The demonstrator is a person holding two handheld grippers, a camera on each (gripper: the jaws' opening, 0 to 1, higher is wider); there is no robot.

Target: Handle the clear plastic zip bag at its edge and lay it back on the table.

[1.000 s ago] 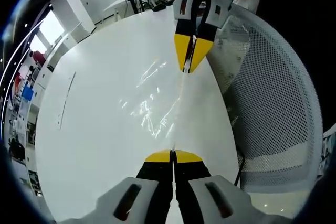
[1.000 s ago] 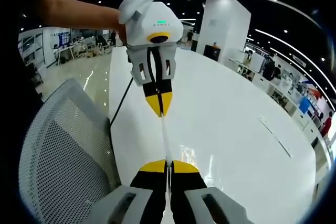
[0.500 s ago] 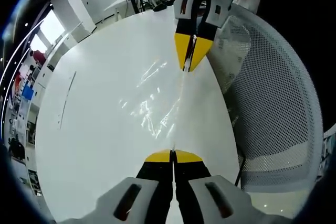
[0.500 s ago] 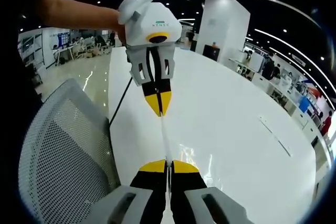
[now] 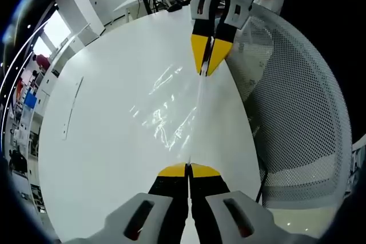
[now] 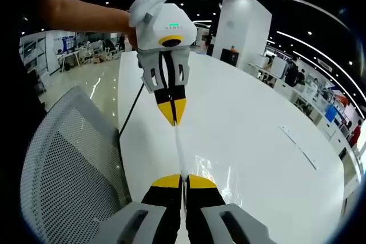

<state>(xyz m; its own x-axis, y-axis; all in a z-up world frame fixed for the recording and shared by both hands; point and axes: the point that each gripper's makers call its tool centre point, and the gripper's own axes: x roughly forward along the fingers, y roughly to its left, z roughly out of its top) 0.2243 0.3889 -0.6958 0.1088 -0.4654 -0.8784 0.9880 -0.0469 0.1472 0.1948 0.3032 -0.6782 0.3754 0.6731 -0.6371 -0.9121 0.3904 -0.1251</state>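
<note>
Zip bag [image 5: 171, 107] stretched edge-on between left gripper [image 5: 188, 168] and right gripper [image 5: 206, 72]. Both sets of fingers pinch its edge. Bag hangs just above the tabletop [image 5: 103, 141].

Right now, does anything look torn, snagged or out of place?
Nothing stands out. The clear zip bag is stretched by one edge between the left gripper and right gripper, over the white table. No tear visible.

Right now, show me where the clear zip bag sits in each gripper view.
Left gripper view: the clear zip bag stretches up the centre, from the left gripper to the right gripper.
Right gripper view: the bag lies low, right of centre, its edge running up.
Shared landmark: the mesh chair beside the white table.
</note>
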